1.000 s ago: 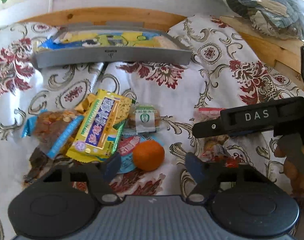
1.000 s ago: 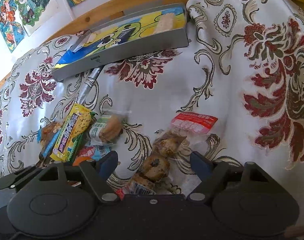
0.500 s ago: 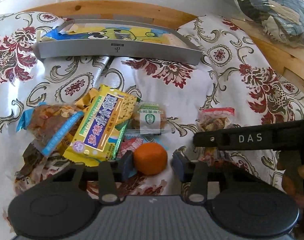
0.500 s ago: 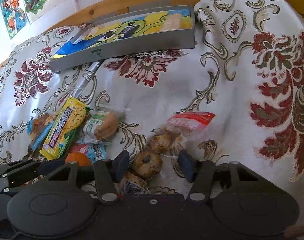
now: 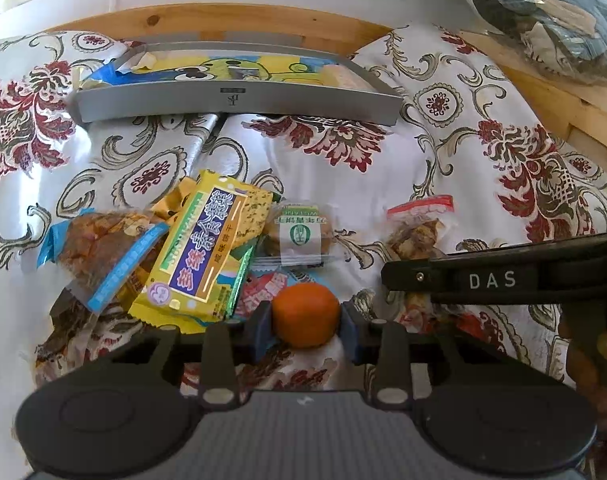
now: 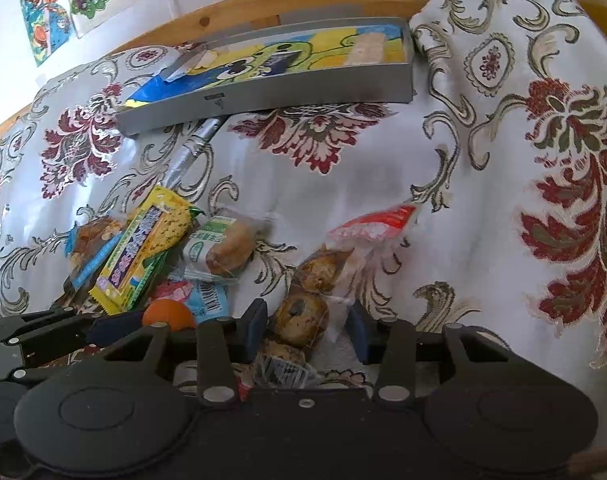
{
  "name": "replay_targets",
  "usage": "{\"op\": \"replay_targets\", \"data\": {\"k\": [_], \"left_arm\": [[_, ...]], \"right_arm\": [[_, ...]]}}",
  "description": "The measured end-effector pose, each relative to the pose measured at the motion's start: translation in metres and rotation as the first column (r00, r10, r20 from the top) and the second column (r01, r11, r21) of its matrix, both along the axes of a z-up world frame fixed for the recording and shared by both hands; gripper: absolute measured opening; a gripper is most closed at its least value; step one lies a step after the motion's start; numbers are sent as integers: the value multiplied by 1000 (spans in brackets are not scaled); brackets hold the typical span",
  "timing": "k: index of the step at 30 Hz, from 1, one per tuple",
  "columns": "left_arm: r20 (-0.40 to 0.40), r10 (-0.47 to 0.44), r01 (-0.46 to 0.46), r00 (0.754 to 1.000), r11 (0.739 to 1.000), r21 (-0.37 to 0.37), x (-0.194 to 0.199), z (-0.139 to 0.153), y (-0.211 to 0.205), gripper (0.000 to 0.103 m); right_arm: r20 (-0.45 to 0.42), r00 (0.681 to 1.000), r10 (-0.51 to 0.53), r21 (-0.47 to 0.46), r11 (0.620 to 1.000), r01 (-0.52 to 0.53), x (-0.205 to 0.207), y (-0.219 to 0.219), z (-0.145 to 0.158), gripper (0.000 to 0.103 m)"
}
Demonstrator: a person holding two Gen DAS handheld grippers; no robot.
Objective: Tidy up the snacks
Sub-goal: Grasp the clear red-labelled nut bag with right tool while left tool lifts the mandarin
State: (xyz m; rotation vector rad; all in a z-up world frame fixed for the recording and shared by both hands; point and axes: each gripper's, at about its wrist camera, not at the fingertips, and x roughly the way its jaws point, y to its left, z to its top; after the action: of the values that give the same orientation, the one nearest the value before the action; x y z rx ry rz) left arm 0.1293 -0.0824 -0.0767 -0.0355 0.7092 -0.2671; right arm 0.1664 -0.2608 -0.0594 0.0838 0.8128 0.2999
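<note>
Left gripper (image 5: 306,331) clamped on the orange (image 5: 306,315): both blue pads touch its sides, and the fruit sits low between them, at the near edge of the snack pile on the bed (image 5: 343,184). Whether it rests on the cloth or is just off it cannot be told.

Right gripper (image 6: 307,330) is partly closed, pads either side of the clear bag of muffins (image 6: 303,312); the left pad is against the bag, the right pad shows a small gap. Not a firm hold yet, as far as can be judged.

The grey tray (image 5: 239,100) lies at the far side, well apart from the pile, cartoon lining visible and mostly bare. Likely the destination.

Notes for doing this step well:
- The orange is round and smooth; keep the pads across its widest part and lift straight up so it does not roll out.
- A red-and-blue wrapper (image 5: 263,292) lies just beside and partly under the orange; watch it does not drag along.
- The yellow cracker pack (image 5: 207,256) overlaps its neighbours; clear the pile before swinging toward the tray.
- The muffin bag is slack film; close on a muffin, not on loose plastic.
- The grippers sit close together; move one at a time.
</note>
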Motion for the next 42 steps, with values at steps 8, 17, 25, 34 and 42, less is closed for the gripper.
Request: {"op": "replay_targets", "data": {"k": [8, 17, 25, 34, 42], "left_arm": [[-1, 9, -9, 1000, 1000, -19, -12, 5, 4, 38], [10, 13, -12, 1000, 1000, -20, -27, 13, 9, 38], [17, 39, -39, 999, 998, -47, -37, 22, 20, 38], [62, 72, -66, 995, 994, -88, -43, 36, 29, 38], [100, 132, -117, 986, 983, -145, -39, 51, 42, 38]], "right_arm": [[15, 1000, 25, -13, 1000, -25, -5, 6, 2, 37], [80, 994, 72, -79, 995, -65, -18, 18, 10, 31], [173, 981, 92, -138, 988, -69, -34, 26, 22, 31], [290, 951, 103, -171, 984, -55, -50, 30, 37, 31], [345, 934, 88, -153, 988, -36, -53, 27, 46, 31]]}}
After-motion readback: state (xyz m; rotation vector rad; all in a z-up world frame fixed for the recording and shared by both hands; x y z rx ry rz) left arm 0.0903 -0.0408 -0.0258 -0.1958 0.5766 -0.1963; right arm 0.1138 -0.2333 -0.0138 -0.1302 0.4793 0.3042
